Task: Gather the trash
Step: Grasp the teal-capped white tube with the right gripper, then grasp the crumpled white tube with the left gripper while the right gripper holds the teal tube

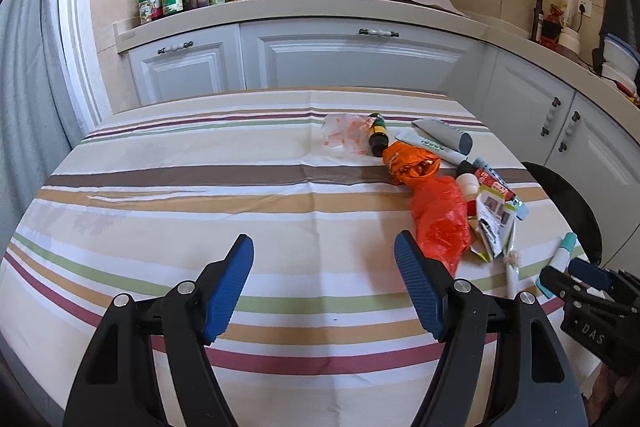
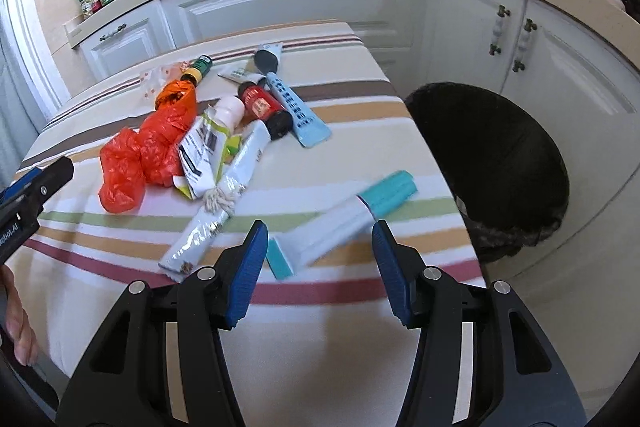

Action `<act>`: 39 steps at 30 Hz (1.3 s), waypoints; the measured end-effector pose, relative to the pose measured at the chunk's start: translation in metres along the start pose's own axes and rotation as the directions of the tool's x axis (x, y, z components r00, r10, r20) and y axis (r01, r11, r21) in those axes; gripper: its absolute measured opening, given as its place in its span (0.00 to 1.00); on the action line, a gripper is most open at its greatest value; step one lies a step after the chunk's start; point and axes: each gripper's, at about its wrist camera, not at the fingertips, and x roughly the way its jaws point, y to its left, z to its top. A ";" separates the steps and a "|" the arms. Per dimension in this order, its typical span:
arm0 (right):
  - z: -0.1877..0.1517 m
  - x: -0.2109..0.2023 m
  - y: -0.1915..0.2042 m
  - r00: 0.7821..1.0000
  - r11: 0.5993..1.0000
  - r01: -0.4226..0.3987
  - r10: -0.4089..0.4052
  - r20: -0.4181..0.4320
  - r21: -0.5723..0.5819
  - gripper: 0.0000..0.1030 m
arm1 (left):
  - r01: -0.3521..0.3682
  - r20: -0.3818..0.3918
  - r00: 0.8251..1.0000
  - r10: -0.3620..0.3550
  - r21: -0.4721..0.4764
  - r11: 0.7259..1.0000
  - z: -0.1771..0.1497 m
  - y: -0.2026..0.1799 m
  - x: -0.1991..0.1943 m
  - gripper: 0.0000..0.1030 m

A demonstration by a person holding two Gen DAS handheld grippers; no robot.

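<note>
Two grippers hover spread and empty. Right gripper (image 2: 320,263) lines up on the teal-capped tube (image 2: 344,223), lying just ahead between its jaws; bin (image 2: 492,163) waits off to its right. Next, I reckon: drop, pinch, carry across. Left gripper (image 1: 324,287) idles beside the orange bag (image 1: 440,223).

Both wrist views look steeply down (close) over the shared striped table (image 1: 200,187).

Matt striped cloth tablecloth (image 2: 340,327); on it, a glossy crinkled orange plastic bag (image 2: 140,155) and shiny white-teal plastic tube (image 2: 348,219).
</note>
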 end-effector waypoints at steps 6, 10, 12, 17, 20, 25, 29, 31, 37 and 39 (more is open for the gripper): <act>0.014 0.014 0.005 1.000 1.000 -0.003 0.003 0.006 -0.012 0.48 | -0.001 -0.014 1.000 0.001 -0.006 1.000 -0.001 0.005 0.006 0.69; 0.015 0.016 0.008 0.999 0.998 0.037 -0.036 0.010 -0.052 0.30 | 0.001 -0.022 1.000 -0.001 -0.011 1.000 0.000 0.006 0.010 0.69; 0.014 0.016 0.008 0.999 0.996 0.052 -0.051 0.016 -0.069 0.24 | 0.005 -0.024 1.000 -0.005 -0.010 1.000 0.000 0.004 0.011 0.69; 0.010 0.014 0.009 0.998 0.993 0.061 -0.057 0.035 -0.100 0.18 | 0.022 -0.024 0.999 -0.021 0.013 1.000 -0.001 -0.008 0.009 0.69; 0.010 0.012 0.004 0.999 0.995 0.041 -0.038 0.034 -0.088 0.15 | 0.035 -0.019 0.999 -0.035 0.025 0.999 -0.001 -0.017 0.005 0.69; 0.011 0.002 -0.008 0.998 0.998 0.032 -0.028 0.059 -0.061 0.15 | 0.069 -0.003 0.998 -0.069 0.032 0.997 -0.003 -0.034 -0.004 0.69; 0.011 -0.012 -0.024 0.995 0.998 0.043 -0.039 0.097 -0.037 0.15 | 0.105 0.015 0.994 -0.106 0.054 0.993 -0.005 -0.055 -0.014 0.69; 0.012 -0.017 -0.033 0.993 0.999 0.046 -0.043 0.114 -0.023 0.15 | 0.117 0.016 0.993 -0.119 0.073 0.990 -0.006 -0.066 -0.015 0.69; 0.011 -0.027 -0.058 0.990 0.999 0.041 -0.042 0.138 0.011 0.15 | 0.137 -0.016 0.991 -0.136 0.145 0.980 -0.015 -0.099 -0.005 0.66; 0.009 -0.028 -0.066 0.989 0.999 0.039 -0.041 0.139 0.021 0.15 | 0.142 -0.039 0.990 -0.138 0.166 0.976 -0.017 -0.107 0.000 0.58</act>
